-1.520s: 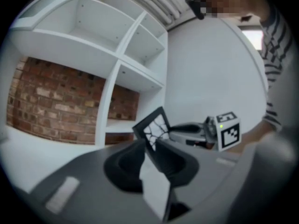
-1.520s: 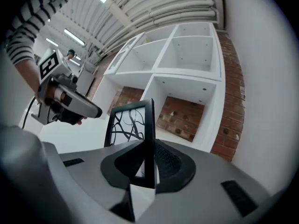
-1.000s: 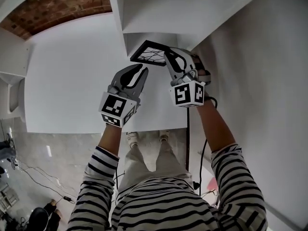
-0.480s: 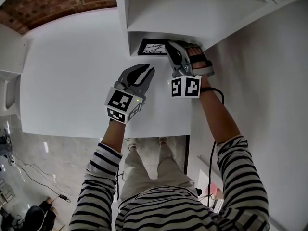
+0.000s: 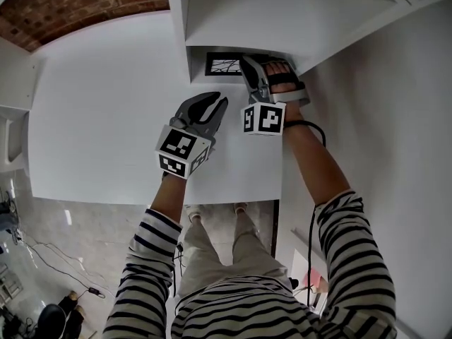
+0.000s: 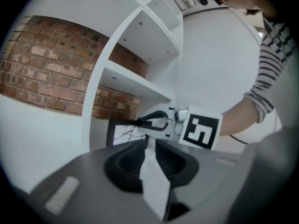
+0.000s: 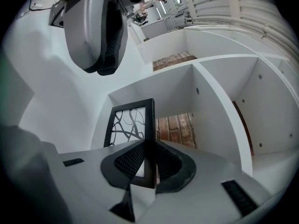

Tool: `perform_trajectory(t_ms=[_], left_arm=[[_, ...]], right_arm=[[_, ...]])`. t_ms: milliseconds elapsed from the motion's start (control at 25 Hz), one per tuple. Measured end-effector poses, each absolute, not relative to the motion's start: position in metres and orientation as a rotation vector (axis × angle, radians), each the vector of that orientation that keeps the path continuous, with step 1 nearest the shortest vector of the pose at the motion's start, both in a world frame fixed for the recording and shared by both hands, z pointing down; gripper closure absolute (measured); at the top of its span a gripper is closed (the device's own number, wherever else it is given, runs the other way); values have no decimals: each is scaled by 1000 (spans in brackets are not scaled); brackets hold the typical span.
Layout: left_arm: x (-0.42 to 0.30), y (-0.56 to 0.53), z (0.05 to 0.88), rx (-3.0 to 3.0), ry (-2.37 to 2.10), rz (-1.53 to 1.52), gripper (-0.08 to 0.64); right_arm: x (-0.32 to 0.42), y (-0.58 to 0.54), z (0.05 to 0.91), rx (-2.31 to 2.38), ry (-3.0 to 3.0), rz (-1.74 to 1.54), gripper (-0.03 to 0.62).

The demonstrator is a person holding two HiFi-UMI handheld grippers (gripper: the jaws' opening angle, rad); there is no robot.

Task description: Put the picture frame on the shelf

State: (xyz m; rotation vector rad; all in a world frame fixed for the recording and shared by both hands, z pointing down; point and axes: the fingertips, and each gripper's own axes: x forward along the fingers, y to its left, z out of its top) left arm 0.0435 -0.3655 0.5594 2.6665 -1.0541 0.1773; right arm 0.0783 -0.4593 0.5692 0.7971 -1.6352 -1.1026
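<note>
Right gripper view showed the right gripper clamping the picture frame inside the shelf, unreleased; the left gripper hung closed, empty, just outside the shelf.

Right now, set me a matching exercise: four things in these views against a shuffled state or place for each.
Things:
1. picture frame
2. left gripper
3. right gripper
4. brick wall

States or places:
A. holds nothing
B. red-brown, behind the shelf
C. shut on the frame's edge
D. black-rimmed, inside the shelf opening

Pairs: 1-D, 2-A, 3-C, 4-B
</note>
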Motion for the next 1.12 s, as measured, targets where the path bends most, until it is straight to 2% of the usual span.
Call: perform_trajectory(t_ms=[920, 1120], left_arm=[[44, -357, 560, 2650, -1052, 153, 502], [43, -360, 560, 2653, -1060, 150, 502]], right_arm=[[77, -461, 591, 796, -1643, -1035, 525], [79, -462, 590, 795, -1638, -1039, 492]])
